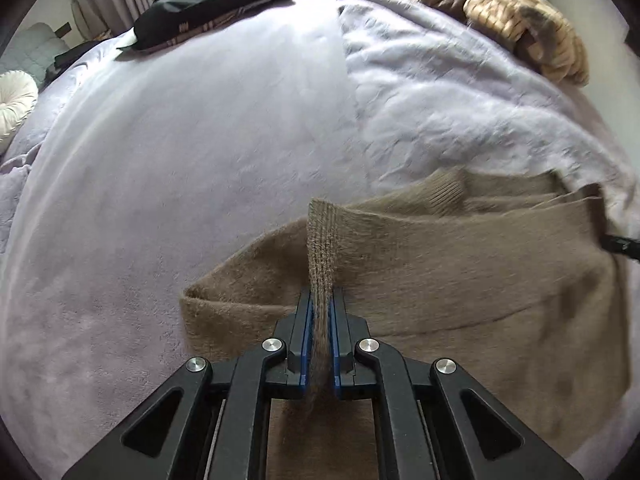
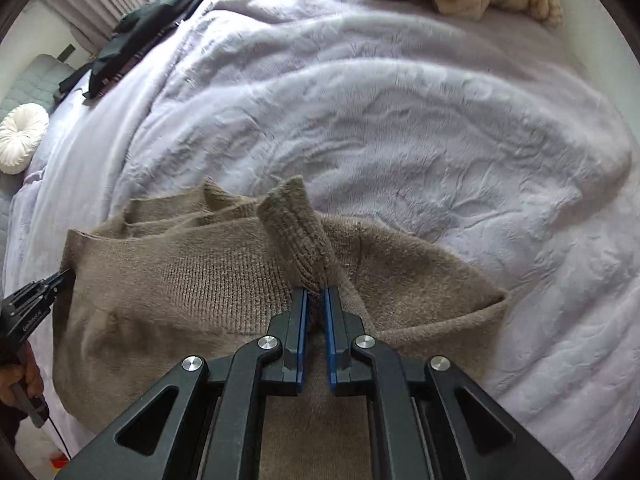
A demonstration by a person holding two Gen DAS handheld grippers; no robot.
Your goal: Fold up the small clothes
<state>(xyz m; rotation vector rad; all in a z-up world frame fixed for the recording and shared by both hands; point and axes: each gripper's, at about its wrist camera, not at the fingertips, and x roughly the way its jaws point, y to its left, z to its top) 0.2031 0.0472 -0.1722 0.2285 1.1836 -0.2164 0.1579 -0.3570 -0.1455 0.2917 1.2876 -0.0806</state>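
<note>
A fuzzy brown knit garment (image 1: 460,280) lies partly folded on the lilac bedspread (image 1: 200,160). My left gripper (image 1: 321,300) is shut on a ribbed edge of it, which sticks up past the fingertips. Seen from the right wrist, the same brown garment (image 2: 180,280) spreads to the left, and my right gripper (image 2: 316,296) is shut on another ribbed edge that stands up between the pads. The left gripper (image 2: 66,276) shows at the garment's left edge, held by a hand (image 2: 24,376). The right gripper's tip (image 1: 618,244) pokes in at the far right of the left wrist view.
Black clothing (image 1: 216,0) lies at the far side of the bed, and a tan striped blanket (image 1: 520,20) is heaped at the back right. A round white cushion (image 2: 22,138) rests beside the bed on the left. The bedspread (image 2: 400,120) is wrinkled beyond the garment.
</note>
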